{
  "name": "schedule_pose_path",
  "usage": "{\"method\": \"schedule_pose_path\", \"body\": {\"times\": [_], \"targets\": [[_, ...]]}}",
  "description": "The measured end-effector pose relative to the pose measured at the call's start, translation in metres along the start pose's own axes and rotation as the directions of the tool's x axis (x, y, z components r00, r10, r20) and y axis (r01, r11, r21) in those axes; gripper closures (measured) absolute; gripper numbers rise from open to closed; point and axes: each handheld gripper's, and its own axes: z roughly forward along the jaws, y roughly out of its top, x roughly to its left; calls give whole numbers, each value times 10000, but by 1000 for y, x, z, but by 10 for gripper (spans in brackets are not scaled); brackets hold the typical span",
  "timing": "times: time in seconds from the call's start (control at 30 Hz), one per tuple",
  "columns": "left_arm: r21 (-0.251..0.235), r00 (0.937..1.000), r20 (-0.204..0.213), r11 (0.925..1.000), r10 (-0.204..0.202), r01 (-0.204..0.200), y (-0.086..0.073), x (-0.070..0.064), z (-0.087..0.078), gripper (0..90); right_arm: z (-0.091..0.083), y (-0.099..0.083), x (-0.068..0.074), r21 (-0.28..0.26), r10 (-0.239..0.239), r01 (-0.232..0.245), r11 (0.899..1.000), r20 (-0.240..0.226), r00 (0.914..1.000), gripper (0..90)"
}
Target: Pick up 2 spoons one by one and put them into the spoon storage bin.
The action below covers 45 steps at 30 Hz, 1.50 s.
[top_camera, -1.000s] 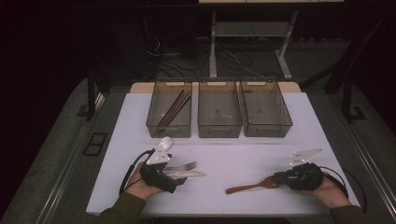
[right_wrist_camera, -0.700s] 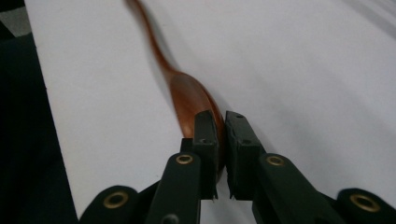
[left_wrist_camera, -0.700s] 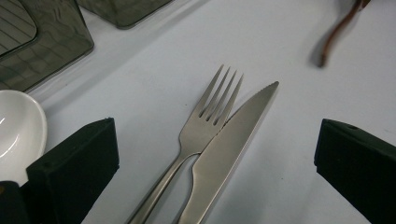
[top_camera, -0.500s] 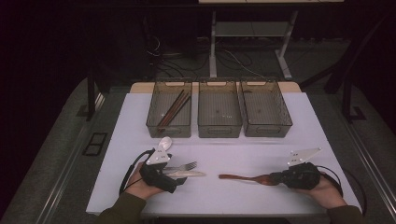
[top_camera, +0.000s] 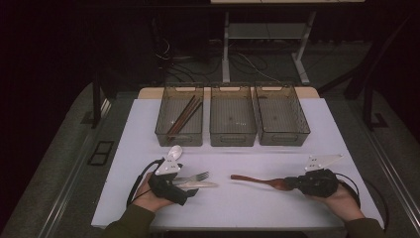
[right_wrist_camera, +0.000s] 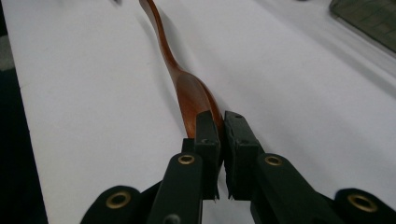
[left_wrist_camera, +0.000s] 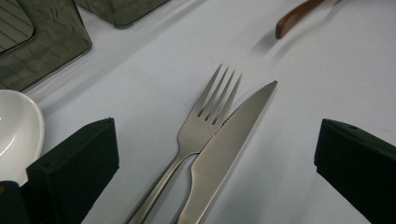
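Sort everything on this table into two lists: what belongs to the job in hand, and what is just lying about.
In the job:
- wooden spoon, clamped by its bowl in the right gripper
- fork and knife, between the open jaws of the left gripper

Lying about:
- white spoon
- three bins
- chopsticks in the left bin

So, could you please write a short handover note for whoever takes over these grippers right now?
Right gripper: shut on the bowl end of the wooden spoon, whose handle points toward the table's middle.
Left gripper: open, jaws set wide on either side of the fork and knife, which lie side by side on the white table. A white spoon sits beside its left jaw.
Done: chopsticks lie in the left bin.
Left: middle bin and right bin look empty; the spoon, fork and knife likely still need binning.
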Motion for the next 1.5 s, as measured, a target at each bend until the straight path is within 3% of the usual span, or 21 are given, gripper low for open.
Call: {"method": "schedule_pose_path", "body": {"times": [0.33,0.57,0.8,1.0,1.13,1.37,1.5], "targets": [[-117,10000,2,9999,1,-1,0,0,-1,0,-6,10,-5,-525,437,-401,9978,691,9967,848],[-181,10000,-10,9998,-32,32,0,0,-1,0,-9,22,-7,-864,772,-697,9938,867,9932,847],[-192,10000,9,9998,-99,99,0,0,-1,0,-13,39,-7,-1252,892,-767,9892,980,9912,847],[-227,9999,-7,9997,-122,121,0,0,-1,0,-13,58,-9,-1593,1085,-867,9834,1339,9850,848],[-234,9999,7,9996,-133,133,0,0,0,0,-6,75,-11,-1712,1142,-834,9817,1786,9773,848],[-345,9998,30,9992,-205,206,0,-1,-1,0,13,103,-18,-1910,1423,-1013,9763,2150,9662,847],[-414,9997,71,9988,-244,246,0,0,-1,0,26,120,-23,-1693,1393,-976,9807,2551,9568,847]]}}
